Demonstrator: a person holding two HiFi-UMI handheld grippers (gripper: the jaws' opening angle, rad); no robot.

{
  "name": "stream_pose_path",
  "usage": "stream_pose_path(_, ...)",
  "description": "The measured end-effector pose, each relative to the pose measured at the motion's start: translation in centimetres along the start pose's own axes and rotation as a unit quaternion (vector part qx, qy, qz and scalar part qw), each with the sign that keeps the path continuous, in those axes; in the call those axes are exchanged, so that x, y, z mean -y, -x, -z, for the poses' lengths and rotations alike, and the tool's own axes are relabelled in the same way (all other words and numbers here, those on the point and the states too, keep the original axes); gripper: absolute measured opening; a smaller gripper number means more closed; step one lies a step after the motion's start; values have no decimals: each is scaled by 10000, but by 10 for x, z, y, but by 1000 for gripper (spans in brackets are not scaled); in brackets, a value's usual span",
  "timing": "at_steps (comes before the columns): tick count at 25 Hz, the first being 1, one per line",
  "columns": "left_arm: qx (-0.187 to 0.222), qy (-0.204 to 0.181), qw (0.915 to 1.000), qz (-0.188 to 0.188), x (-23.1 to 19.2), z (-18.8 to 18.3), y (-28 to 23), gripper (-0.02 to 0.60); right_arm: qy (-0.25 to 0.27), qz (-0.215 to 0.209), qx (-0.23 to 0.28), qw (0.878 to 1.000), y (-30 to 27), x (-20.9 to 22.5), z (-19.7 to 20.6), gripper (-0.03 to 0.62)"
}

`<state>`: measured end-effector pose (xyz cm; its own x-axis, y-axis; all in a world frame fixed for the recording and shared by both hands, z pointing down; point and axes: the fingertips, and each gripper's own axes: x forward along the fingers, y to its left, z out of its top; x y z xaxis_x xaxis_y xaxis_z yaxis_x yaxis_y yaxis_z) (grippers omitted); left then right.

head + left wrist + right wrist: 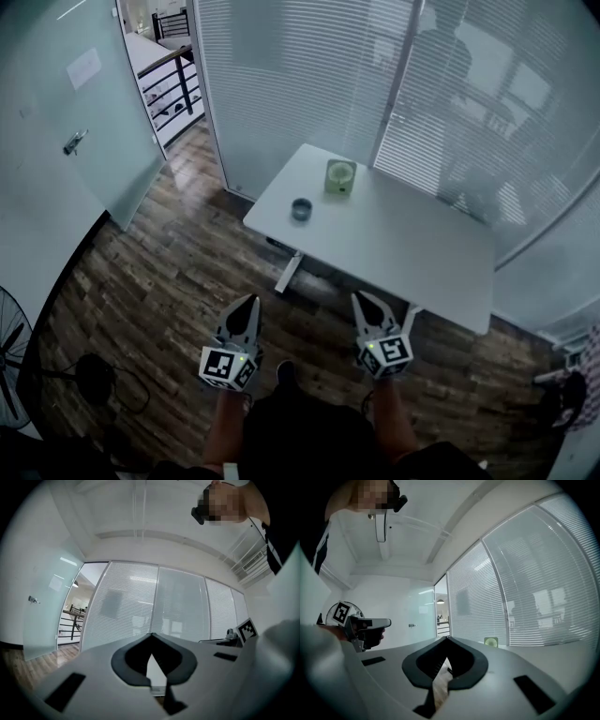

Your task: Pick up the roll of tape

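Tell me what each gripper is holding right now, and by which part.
Nothing is held. The left gripper and the right gripper both have their jaws together on nothing, above the floor and short of the table.

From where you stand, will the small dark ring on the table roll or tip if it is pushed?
It will probably not roll: the dark ring seems to lie flat on the white table, hole upward. It looks small, so it is likely light, and it may slide on that smooth top. Its material is too far away to tell.
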<state>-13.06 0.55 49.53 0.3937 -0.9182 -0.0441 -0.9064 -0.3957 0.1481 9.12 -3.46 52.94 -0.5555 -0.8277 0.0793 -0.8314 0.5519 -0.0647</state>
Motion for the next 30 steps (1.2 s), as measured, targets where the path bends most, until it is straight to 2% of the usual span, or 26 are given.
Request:
stream_pose_path(11,-45,-51,9995,302,-55,-6,-61,6,94,280,96,9995,-65,10,-16,6)
stream_pose_path(19,-93,-23,9993,359,-79,-1,-89,6,204,204,43,9996,-102,12,-20,6)
stream_pose_path(24,-106,54,9995,279,-96,6,-108,6,237,129,56,9996,-129,25,-18,6)
stream_pose_path(30,-108,-28,9998,166,-112,9,-140,6,222,3,3,9998,-164,37,-22,6)
